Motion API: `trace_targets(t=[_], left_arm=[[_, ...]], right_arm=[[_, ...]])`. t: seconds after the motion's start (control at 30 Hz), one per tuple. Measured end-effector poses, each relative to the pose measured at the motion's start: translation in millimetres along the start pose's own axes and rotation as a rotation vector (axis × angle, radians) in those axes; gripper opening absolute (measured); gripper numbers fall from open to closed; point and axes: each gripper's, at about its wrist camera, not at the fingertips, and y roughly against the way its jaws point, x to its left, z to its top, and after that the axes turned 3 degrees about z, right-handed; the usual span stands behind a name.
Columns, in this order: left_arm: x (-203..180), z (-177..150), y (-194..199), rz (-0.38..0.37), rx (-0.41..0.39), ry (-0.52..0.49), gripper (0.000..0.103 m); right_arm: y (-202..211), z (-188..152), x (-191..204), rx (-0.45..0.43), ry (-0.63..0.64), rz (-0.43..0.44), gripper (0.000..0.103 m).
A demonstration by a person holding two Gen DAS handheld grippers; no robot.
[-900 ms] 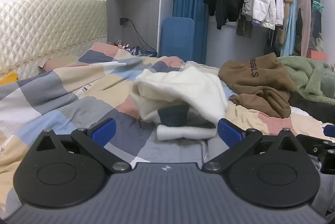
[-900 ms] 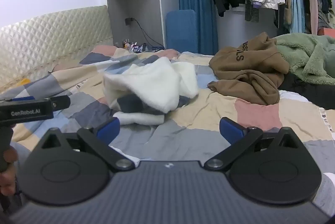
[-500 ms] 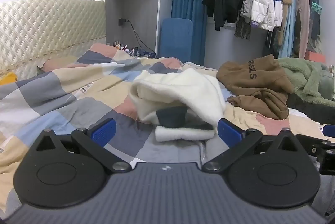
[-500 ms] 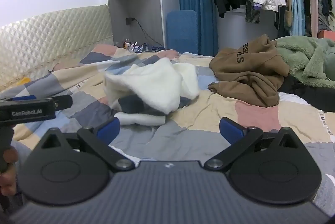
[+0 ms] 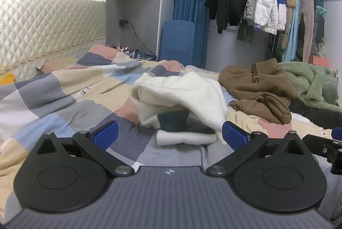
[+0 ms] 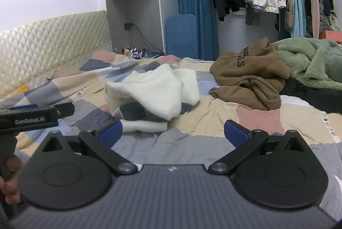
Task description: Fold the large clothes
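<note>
The patchwork bed (image 5: 64, 100) carries everything. The white fleece garment (image 5: 181, 96) lies crumpled mid-bed, just ahead of me, the brown hoodie (image 5: 256, 87) beside it. It looks soft, light and floppy, so I would pinch a hem or cuff edge. My left gripper (image 5: 170, 134) and right gripper (image 6: 173, 131) have fingers spread wide, empty.

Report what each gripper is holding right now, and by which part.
Nothing is held. The left gripper and right gripper both stand open and empty, short of the crumpled white garment on the bed.
</note>
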Motion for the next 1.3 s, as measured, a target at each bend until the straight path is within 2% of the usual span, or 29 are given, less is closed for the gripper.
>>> trace_targets(t=[0.5, 1.3], left_arm=[[4, 0, 1, 0.032, -0.005, 0.014, 0.103], [7, -2, -12, 0.019, 0.01, 0.018, 0.103]], right_arm=[[-6, -3, -7, 0.007, -0.008, 0.024, 0.103], [-23, -4, -3, 0.044, -0.011, 0.039, 0.103]])
